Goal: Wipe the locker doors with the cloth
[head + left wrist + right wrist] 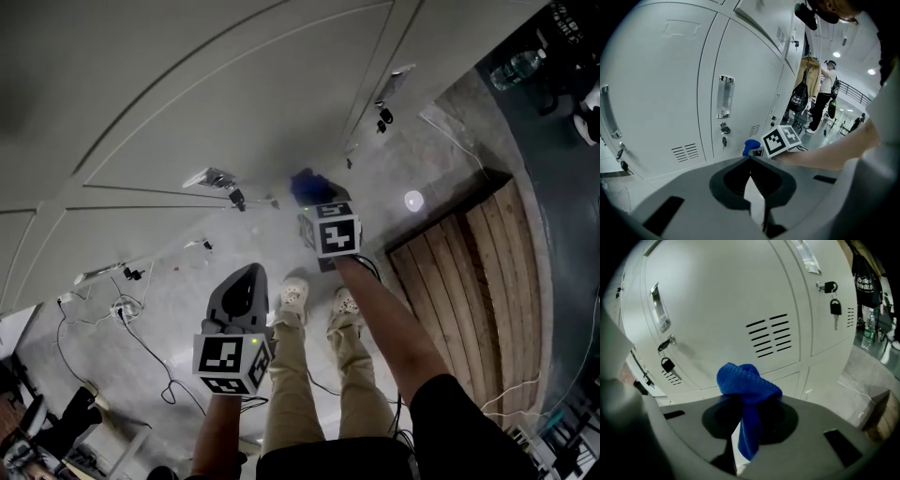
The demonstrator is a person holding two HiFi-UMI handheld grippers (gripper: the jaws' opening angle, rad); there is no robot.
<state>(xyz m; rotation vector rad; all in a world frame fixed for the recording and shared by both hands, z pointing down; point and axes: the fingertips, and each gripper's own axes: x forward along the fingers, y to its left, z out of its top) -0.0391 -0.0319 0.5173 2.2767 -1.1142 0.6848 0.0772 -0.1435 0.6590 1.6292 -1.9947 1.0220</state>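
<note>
My right gripper [313,195] is shut on a bunched blue cloth [307,185], held low in front of the pale grey locker doors [234,103]. In the right gripper view the cloth [747,383] bulges out over the jaws and a tail hangs down between them, facing a door with vent slots [771,336]. I cannot tell whether the cloth touches the door. My left gripper [247,274] hangs lower and to the left, shut and empty. In the left gripper view my left gripper [751,164] points at the lockers [670,93], with the cloth [750,146] beside it.
Padlocks [667,364] and keys [833,306] hang from the door handles. Cables [141,337] lie on the concrete floor at left, a wooden pallet [487,281] at right. A water bottle [868,333] stands on the floor. A person [827,93] and hung bags [801,96] are down the aisle.
</note>
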